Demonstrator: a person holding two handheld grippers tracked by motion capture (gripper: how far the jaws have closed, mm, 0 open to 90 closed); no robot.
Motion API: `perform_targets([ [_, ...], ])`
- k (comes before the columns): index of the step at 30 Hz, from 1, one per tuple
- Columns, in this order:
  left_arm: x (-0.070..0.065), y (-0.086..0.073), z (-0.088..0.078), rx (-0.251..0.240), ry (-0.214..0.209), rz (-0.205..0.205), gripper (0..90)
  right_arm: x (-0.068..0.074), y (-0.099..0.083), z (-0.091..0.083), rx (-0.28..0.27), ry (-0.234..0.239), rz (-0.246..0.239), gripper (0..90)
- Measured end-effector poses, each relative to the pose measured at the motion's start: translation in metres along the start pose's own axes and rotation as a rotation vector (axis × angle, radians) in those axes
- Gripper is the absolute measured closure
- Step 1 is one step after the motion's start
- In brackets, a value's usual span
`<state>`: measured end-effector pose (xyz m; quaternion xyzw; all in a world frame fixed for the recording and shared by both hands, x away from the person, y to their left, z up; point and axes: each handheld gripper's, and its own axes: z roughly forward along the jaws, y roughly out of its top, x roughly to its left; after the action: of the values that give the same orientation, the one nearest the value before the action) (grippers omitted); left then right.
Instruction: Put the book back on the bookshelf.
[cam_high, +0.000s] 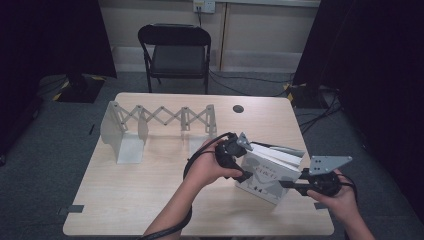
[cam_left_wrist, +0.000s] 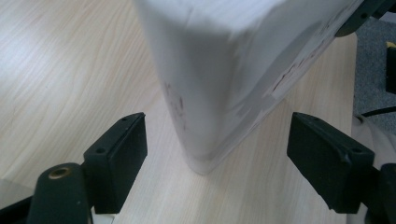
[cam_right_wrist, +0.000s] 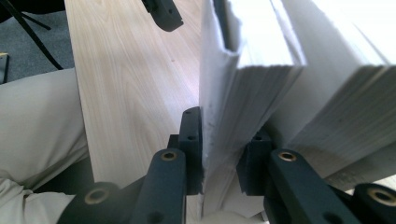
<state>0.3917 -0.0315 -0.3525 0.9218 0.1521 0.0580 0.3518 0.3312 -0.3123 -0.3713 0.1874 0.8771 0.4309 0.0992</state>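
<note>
The book (cam_high: 267, 175) stands tilted on the desk (cam_high: 150, 200), well in front of the folding rack (cam_high: 150, 122). Right tool (cam_high: 287, 184) is clamped on its cover plus some pages; left tool (cam_high: 245, 175) gapes around the spine, touching nothing. Thin grip, so I reckon it could flop open.

A white book (cam_high: 265, 175) stands tilted between the left gripper (cam_high: 246, 176) and right gripper (cam_high: 292, 186). Beyond the left gripper stands an expanding white book rack (cam_high: 150, 122).
</note>
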Motion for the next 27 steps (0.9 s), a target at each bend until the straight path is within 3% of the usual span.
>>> perform_targets([
  [8, -0.003, 0.012, 0.005, -0.035, -0.006, 0.045, 23.5, 0.0, 0.0, -0.001, -0.004, -0.004, 0.003, 73.2],
  [12, -0.003, 0.014, 0.005, -0.024, 0.01, 0.081, 25.7, -0.001, -0.002, -0.005, -0.016, -0.02, 0.016, 69.2],
  [13, -0.004, 0.014, 0.004, -0.027, 0.023, 0.081, 27.8, -0.001, -0.003, -0.005, -0.018, -0.024, 0.021, 68.3],
  [17, -0.007, 0.011, 0.0, -0.027, 0.006, 0.071, 33.9, -0.003, -0.006, -0.006, -0.03, -0.031, 0.042, 66.2],
  [21, -0.014, 0.01, -0.005, -0.009, -0.018, 0.082, 35.6, -0.006, -0.01, -0.008, -0.037, -0.05, 0.063, 64.2],
  [23, -0.016, 0.01, -0.007, -0.002, -0.028, 0.063, 37.4, -0.008, -0.011, -0.009, -0.039, -0.061, 0.075, 62.5],
  [27, -0.021, 0.012, -0.009, 0.021, -0.033, 0.067, 38.2, -0.009, -0.012, -0.01, -0.039, -0.071, 0.087, 60.5],
])
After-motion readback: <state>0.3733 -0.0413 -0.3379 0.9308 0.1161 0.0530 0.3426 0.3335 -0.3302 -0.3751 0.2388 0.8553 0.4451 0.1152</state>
